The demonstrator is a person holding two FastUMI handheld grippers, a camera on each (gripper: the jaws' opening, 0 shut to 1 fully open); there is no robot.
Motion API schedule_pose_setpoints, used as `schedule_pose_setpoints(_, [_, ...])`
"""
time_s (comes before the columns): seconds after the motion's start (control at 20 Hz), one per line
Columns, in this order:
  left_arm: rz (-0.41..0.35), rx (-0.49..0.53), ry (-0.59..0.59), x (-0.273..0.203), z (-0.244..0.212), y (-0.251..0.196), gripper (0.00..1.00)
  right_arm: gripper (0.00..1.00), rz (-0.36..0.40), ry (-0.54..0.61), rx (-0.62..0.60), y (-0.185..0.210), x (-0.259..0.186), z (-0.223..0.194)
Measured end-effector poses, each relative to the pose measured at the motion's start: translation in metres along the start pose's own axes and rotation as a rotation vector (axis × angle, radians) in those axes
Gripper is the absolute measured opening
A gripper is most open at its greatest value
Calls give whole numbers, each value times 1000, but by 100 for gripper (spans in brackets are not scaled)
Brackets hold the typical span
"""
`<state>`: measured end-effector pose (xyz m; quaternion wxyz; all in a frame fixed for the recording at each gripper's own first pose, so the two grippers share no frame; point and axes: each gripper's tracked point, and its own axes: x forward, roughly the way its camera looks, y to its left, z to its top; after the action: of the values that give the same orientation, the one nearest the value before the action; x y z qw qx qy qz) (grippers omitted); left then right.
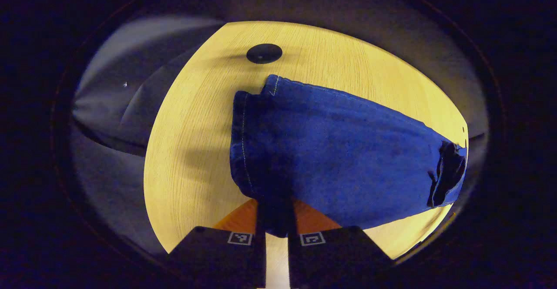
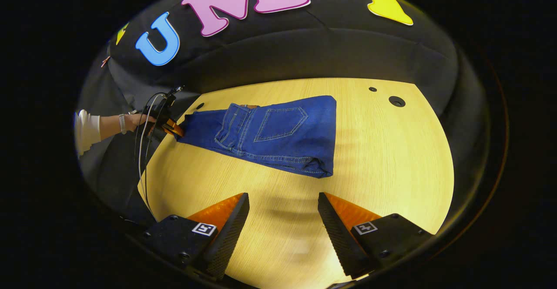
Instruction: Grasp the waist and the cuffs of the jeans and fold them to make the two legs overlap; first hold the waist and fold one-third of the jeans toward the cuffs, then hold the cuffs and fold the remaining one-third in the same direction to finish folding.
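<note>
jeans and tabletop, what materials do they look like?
Jeans: blue denim, likely cotton. Matte woven surface, pale contrast stitching on pocket and seams, soft folds where the left gripper pinches the cuffs.
Table: light wood or wood-look laminate. Fine straight grain and a smooth, low-sheen finish; which of the two is unclear.

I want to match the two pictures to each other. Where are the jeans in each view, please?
Left gripper view: the jeans lie across the centre, cuff end at the bottom between the left tool's fingers.
Right gripper view: the jeans lie in the upper middle, waist part folded over, cuff end at the left by that same tool.
Shared landmark: the round black hole in the table.
</note>
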<state>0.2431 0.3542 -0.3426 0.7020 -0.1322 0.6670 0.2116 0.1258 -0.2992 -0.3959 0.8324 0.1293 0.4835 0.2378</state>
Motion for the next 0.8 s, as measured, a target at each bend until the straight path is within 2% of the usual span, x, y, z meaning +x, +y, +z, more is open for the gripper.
schedule_pose_setpoints(0.05, [-39,-9,5,-5,0,-4,27,98,4,-10,-2,0,-1,2])
schedule_pose_setpoints(0.1, [-101,-30,-12,-13,4,-16,21,98,5,-22,3,1,-4,5])
schedule_pose_setpoints(0.15, [-167,-46,-52,-26,10,-32,19,98,6,-34,15,0,-8,8])
schedule_pose_setpoints(0.35, [-372,19,-218,-121,29,-109,19,98,10,-95,63,-12,-24,24])
schedule_pose_setpoints(0.4, [-417,44,-256,-152,34,-130,16,98,10,-112,72,-15,-28,29])
schedule_pose_setpoints(0.45, [-465,74,-289,-180,38,-156,19,98,8,-128,77,-17,-32,31])
schedule_pose_setpoints(0.5, [-514,104,-313,-197,35,-188,16,98,7,-140,76,-19,-37,34])
schedule_pose_setpoints(0.55, [-556,140,-331,-215,35,-223,19,98,5,-148,71,-21,-41,34])
schedule_pose_setpoints(0.65, [-611,244,-367,-238,32,-285,19,98,0,-157,52,-27,-50,31])
schedule_pose_setpoints(0.8, [-683,386,-371,-247,18,-389,19,98,-21,-170,23,-43,-70,26])
